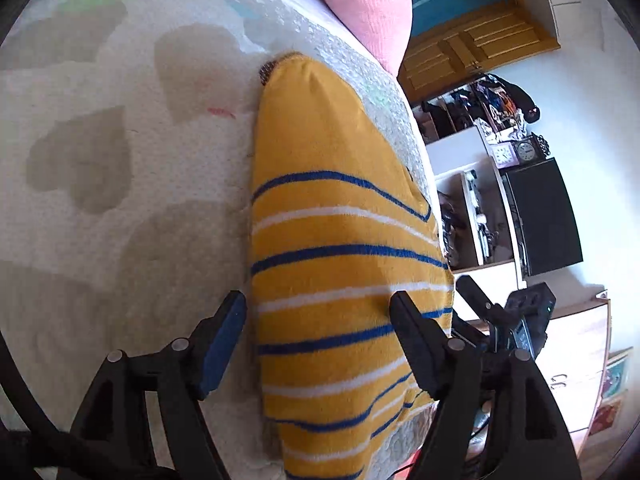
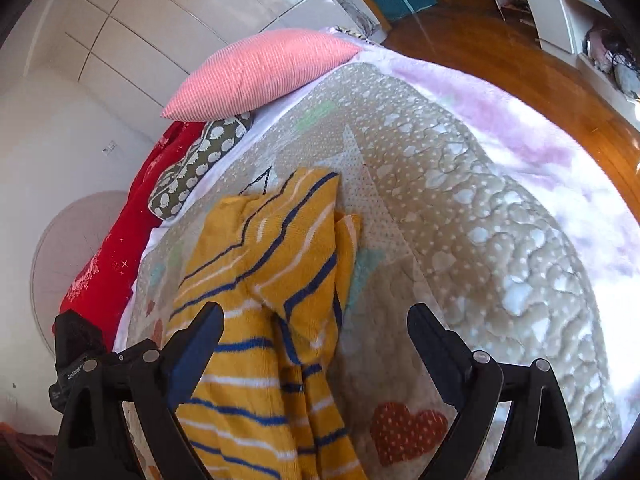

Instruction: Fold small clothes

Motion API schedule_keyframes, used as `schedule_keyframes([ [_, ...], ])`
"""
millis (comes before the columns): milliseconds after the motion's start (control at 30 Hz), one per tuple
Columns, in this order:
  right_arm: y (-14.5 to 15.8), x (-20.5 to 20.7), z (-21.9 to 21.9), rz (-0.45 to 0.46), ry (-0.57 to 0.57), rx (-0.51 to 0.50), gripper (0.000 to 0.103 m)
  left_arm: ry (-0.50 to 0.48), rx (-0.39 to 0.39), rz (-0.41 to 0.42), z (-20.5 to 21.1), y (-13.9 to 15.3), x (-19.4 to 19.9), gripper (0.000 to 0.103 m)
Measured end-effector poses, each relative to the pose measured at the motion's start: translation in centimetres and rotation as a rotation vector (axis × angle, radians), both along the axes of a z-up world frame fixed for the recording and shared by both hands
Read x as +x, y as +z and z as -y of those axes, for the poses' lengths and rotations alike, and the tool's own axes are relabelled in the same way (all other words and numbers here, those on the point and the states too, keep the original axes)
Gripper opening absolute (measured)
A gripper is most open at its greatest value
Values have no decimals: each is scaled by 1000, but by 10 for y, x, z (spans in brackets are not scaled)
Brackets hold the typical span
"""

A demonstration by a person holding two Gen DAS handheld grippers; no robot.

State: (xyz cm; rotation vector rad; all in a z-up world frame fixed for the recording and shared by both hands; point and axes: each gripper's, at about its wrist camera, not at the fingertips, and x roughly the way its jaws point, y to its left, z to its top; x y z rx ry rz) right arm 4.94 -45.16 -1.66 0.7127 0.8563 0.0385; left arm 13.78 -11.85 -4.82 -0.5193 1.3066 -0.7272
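Note:
A small yellow garment with blue and white stripes (image 1: 340,264) lies on the quilted bed cover (image 1: 120,160), near its right edge. My left gripper (image 1: 320,312) is open, its fingers straddling the near part of the garment, close above it. In the right wrist view the same garment (image 2: 264,280) lies rumpled, with a fold of cloth turned over on top. My right gripper (image 2: 316,328) is open over the garment's near part, the left finger (image 2: 200,340) over the cloth and the right finger (image 2: 436,344) over the bare quilt (image 2: 480,220). Neither gripper holds anything.
A pink pillow (image 2: 260,72) lies at the head of the bed, also in the left wrist view (image 1: 368,4). A grey patterned cushion (image 2: 192,168) and a red cloth (image 2: 116,248) lie beside it. Wooden floor (image 2: 540,64), white shelves and a dark screen (image 1: 544,216) stand past the bed's edge.

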Motion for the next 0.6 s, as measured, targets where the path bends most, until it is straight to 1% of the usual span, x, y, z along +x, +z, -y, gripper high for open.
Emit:
schedule_keyframes([
  [67, -10, 21, -2, -4, 16, 16, 95, -58, -38, -53, 19, -14, 10, 81],
  [133, -21, 38, -10, -11, 43, 32, 93, -41, -84, -81, 26, -21, 13, 81],
  [167, -24, 44, -16, -13, 52, 26, 83, -37, -104, -82, 27, -20, 13, 81],
  [200, -25, 48, -24, -10, 65, 30, 59, -41, -123, -82, 27, -18, 11, 77],
  [233, -26, 51, -30, -12, 87, 81, 51, -45, -141, -77, 24, -13, 9, 73],
  [267, -22, 51, -36, -12, 79, 104, 49, -51, -156, -75, 21, -9, 7, 65],
  [300, -14, 51, -43, 5, 88, 100, 45, -54, -188, -80, 14, -3, 7, 58],
  [333, -3, 50, -51, 29, 109, 92, 44, -50, -212, -84, 6, 2, 7, 57],
  [367, 8, 51, -60, 49, 136, 90, 42, -38, -216, -79, -4, 9, 7, 57],
  [500, 49, 59, -105, 122, 234, 32, 40, 26, -150, 20, -37, 43, 18, 57],
  [567, 59, 69, -126, 150, 260, 6, 40, 57, -105, 60, -49, 56, 27, 57],
  [600, 61, 75, -135, 155, 268, -18, 40, 71, -68, 71, -54, 59, 31, 57],
])
